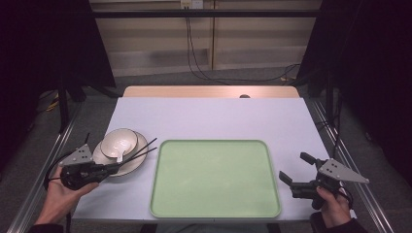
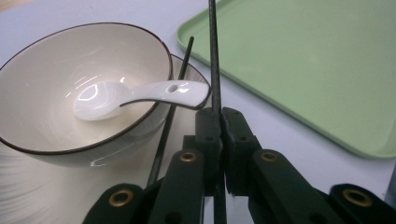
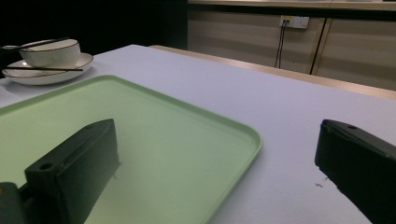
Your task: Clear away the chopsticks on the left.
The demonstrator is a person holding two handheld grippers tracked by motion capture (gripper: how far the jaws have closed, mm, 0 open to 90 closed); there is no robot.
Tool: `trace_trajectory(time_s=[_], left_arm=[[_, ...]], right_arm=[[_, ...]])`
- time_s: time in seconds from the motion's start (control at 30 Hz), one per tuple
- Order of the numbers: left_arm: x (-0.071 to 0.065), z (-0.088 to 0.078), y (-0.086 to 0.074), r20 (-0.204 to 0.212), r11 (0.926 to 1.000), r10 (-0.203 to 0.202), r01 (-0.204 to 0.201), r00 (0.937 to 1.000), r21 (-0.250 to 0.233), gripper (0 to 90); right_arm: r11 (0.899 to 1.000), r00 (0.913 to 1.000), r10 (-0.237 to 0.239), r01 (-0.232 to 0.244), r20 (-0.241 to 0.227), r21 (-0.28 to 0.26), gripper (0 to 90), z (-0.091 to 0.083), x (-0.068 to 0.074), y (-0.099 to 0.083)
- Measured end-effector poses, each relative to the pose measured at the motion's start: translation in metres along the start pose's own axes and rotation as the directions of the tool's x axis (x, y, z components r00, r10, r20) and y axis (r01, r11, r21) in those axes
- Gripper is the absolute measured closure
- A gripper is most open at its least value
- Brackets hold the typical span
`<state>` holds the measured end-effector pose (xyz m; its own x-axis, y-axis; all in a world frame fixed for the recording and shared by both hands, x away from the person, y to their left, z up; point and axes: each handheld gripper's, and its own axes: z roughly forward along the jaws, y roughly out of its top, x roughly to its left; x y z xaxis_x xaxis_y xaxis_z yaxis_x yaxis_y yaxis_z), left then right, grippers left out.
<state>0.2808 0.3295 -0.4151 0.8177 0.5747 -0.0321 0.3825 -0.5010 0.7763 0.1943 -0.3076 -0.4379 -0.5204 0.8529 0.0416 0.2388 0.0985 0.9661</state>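
The bowl [image 2: 56, 88] and spoon [image 2: 135, 95] look like glossy glazed ceramic, smooth and catching highlights, as does the plate [image 1: 133, 165] beneath. The green tray [image 1: 216, 177] looks like smooth, matt plastic, and the table [image 1: 214, 119] carries a pale matt covering over a wooden edge. One chopstick [image 2: 214, 56] shows a finely ribbed dark surface, held in matt black plastic tongs [image 2: 221, 123].

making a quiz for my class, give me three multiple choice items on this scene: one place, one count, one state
1. Where does the white ceramic spoon lie?
A in the cream dark-rimmed bowl
B on the pale green plastic tray
C on the bare table

2. How many thin black chopsticks are there?
A one
B two
C four

3. The left hand-held gripper is:
A wide open
B shut on nothing
C shut on one chopstick

Answers: 1 A, its scoop rests inside the bowl; 2 B, two sticks cross the plate; 3 C, the jaws pinch one stick.
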Motion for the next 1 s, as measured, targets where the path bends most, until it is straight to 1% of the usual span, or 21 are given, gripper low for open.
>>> trace_trajectory(time_s=[0.03, 0.07, 0.1, 0.17, 0.23, 0.33, 0.37, 0.43, 0.47, 0.53, 0.57, 0.6, 0.63, 0.67, 0.7, 0.73, 0.77, 0.83, 0.87, 0.93, 1.0], left_arm=[[-0.003, 0.0, 0.0, 0.011, 1.0, -0.003, 0.003, 0.9999, -0.006, 86.3], [-0.006, 0.0, 0.0, 0.011, 0.9997, -0.018, 0.019, 0.9998, -0.015, 86.3], [-0.008, -0.001, 0.0, 0.003, 1.0, -0.003, 0.003, 1.0, -0.004, 86.3], [-0.014, 0.0, 0.0, 0.012, 0.9997, -0.019, 0.019, 0.9998, -0.016, 86.4], [-0.021, -0.001, 0.002, 0.007, 0.9997, -0.017, 0.017, 0.9998, -0.018, 86.4], [-0.032, 0.001, 0.002, 0.014, 0.9985, -0.044, 0.044, 0.9989, -0.032, 86.3], [-0.035, 0.003, 0.003, 0.025, 0.9981, -0.053, 0.053, 0.9983, -0.029, 86.3], [-0.042, 0.006, 0.004, 0.002, 0.9969, -0.069, 0.069, 0.9976, -0.037, 86.4], [-0.044, 0.007, 0.005, 0.005, 0.9962, -0.077, 0.077, 0.997, -0.041, 86.4], [-0.05, 0.009, 0.006, 0.002, 0.9928, -0.106, 0.106, 0.9943, -0.055, 86.4], [-0.053, 0.011, 0.007, 0.005, 0.9918, -0.116, 0.116, 0.9932, -0.054, 86.4], [-0.056, 0.014, 0.008, 0.018, 0.9894, -0.137, 0.137, 0.9905, -0.047, 86.4], [-0.059, 0.016, 0.009, 0.023, 0.9891, -0.142, 0.143, 0.9896, -0.037, 86.3], [-0.063, 0.018, 0.01, 0.008, 0.9879, -0.151, 0.151, 0.9885, -0.035, 86.3], [-0.066, 0.02, 0.011, 0.011, 0.9852, -0.167, 0.167, 0.986, -0.039, 86.4], [-0.068, 0.02, 0.013, 0.007, 0.9854, -0.166, 0.166, 0.9861, -0.037, 86.4], [-0.072, 0.022, 0.014, 0.005, 0.9831, -0.178, 0.178, 0.984, -0.042, 86.4], [-0.078, 0.025, 0.017, -0.019, 0.9822, -0.186, 0.185, 0.9824, -0.032, 86.4], [-0.08, 0.027, 0.018, -0.02, 0.9821, -0.187, 0.187, 0.9821, -0.025, 86.4], [-0.085, 0.031, 0.021, -0.024, 0.9756, -0.218, 0.218, 0.9756, -0.029, 86.4], [-0.09, 0.036, 0.023, -0.042, 0.9738, -0.226, 0.225, 0.9732, -0.03, 86.4]], right_arm=[[1.0, 1.0, 0.0, 0.0, -0.001, 0.0, 0.0, 0.0, 0.0, 0.0], [1.0, 1.0, 0.0, 0.0, -0.001, 0.0, 0.0, 0.0, 0.0, 0.0], [1.0, 1.0, 0.0, 0.0, -0.001, -0.001, 0.0, 0.0, 0.0, 0.0], [1.0, 1.0, -0.001, 0.001, -0.001, 0.0, 0.0, 0.0, 0.0, 0.0], [1.0, 1.0, 0.002, -0.002, 0.0, -0.002, 0.0, 0.0, 0.0, 0.0], [1.0, 1.0, 0.003, -0.003, -0.002, -0.004, 0.0, 0.001, 0.0, 0.0], [1.0, 1.0, 0.002, -0.002, -0.001, -0.002, 0.0, 0.001, 0.0, 0.0], [1.0, 1.0, 0.008, -0.008, 0.0, 0.003, 0.0, 0.001, 0.0, 0.0], [1.0, 1.0, 0.005, -0.005, 0.0, 0.002, 0.0, 0.001, 0.0, 0.0], [1.0, 1.0, 0.003, -0.003, -0.005, 0.001, 0.0, 0.0, 0.0, 0.0], [1.0, 1.0, 0.002, -0.002, -0.002, 0.0, 0.0, 0.0, 0.0, 0.0], [1.0, 1.0, 0.003, -0.003, -0.002, -0.001, 0.0, 0.0, 0.0, 0.0], [1.0, 1.0, 0.005, -0.005, -0.003, 0.001, 0.0, 0.001, 0.0, 0.0], [1.0, 1.0, 0.005, -0.005, -0.003, 0.001, 0.0, 0.001, 0.0, 0.0], [1.0, 1.0, 0.001, -0.001, -0.002, 0.0, 0.0, 0.001, 0.0, 0.0], [1.0, 1.0, 0.001, -0.001, 0.0, -0.001, 0.0, 0.001, 0.001, 0.0], [1.0, 1.0, 0.001, -0.001, -0.003, -0.001, 0.0, 0.001, 0.0, 0.0], [1.0, 1.0, 0.0, 0.0, -0.004, -0.001, 0.0, 0.001, 0.0, 0.0], [1.0, 1.0, 0.001, -0.001, -0.005, -0.001, 0.0, 0.001, 0.0, 0.0], [1.0, 1.0, 0.0, 0.0, -0.002, 0.002, 0.0, 0.001, 0.0, 0.0], [1.0, 1.0, 0.001, -0.001, -0.008, 0.002, 0.0, 0.001, 0.0, 0.0]])
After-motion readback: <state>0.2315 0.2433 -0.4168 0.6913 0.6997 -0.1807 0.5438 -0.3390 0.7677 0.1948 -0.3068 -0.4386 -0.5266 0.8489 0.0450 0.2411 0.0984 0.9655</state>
